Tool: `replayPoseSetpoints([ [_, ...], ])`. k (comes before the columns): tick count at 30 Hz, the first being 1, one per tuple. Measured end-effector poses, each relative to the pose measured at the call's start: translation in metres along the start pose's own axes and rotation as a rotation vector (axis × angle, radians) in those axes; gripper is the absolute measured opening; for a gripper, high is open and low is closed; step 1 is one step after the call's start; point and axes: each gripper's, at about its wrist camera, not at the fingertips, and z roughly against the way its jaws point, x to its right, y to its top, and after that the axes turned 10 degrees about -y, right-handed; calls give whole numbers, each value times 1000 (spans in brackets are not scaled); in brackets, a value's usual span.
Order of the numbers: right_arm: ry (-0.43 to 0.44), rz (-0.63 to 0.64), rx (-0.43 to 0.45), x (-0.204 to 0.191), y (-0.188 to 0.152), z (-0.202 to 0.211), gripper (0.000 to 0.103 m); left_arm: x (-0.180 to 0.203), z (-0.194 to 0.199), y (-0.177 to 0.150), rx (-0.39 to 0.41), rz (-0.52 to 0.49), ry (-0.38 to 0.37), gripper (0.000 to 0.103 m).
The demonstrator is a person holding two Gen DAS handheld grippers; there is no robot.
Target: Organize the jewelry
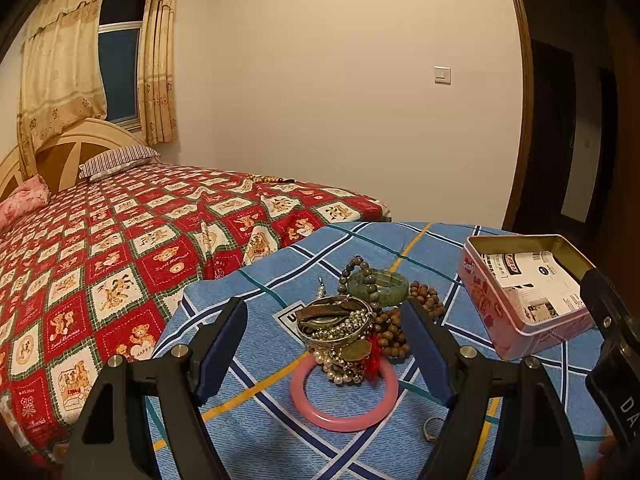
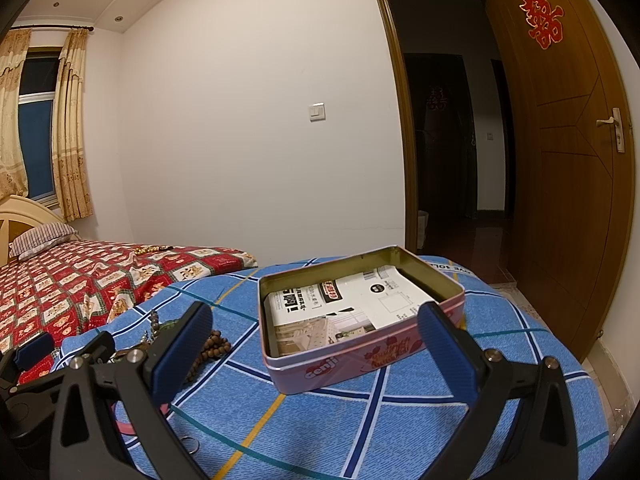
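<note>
A pile of jewelry (image 1: pixel 348 320) lies on the blue checked cloth (image 1: pixel 248 432): metal bangles, pearl strands, brown wooden beads (image 1: pixel 394 334), a green stone bracelet (image 1: pixel 380 284) and a pink bangle (image 1: pixel 345 402) at the front. A small ring (image 1: pixel 431 429) lies to its right. My left gripper (image 1: pixel 326 346) is open and empty, its jaws standing either side of the pile. An open pink tin (image 2: pixel 360 344) lined with printed paper sits to the right; it also shows in the left wrist view (image 1: pixel 520 300). My right gripper (image 2: pixel 314 346) is open and empty in front of the tin.
A bed with a red bear-patterned quilt (image 1: pixel 120 248) lies left of the cloth-covered surface. A string of beads (image 1: pixel 268 179) rests on the bed's far side. An open wooden door (image 2: pixel 568 160) and a dark doorway stand at the right. The cloth edge drops off at left.
</note>
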Motion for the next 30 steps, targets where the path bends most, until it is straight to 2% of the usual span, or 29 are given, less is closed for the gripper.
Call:
replayPoseSetpoints([
  [15, -3, 0, -5, 0, 0, 0, 103, -2, 1, -1, 6, 11, -4, 79],
  [21, 0, -1, -20, 1, -3, -6, 103, -32, 1, -1, -47, 142, -82, 79],
  [26, 41, -2, -67, 1, -4, -11, 103, -57, -5, 3, -96, 83, 26, 79],
  [27, 55, 0, -82, 0, -5, -13, 102, -62, -6, 3, -100, 88, 30, 79],
  [29, 110, 4, -124, -5, -5, -17, 89, -75, -11, 1, -130, 118, 26, 79],
  [30, 156, 7, -162, -8, -6, -22, 77, -80, -14, 1, -140, 131, 20, 79],
])
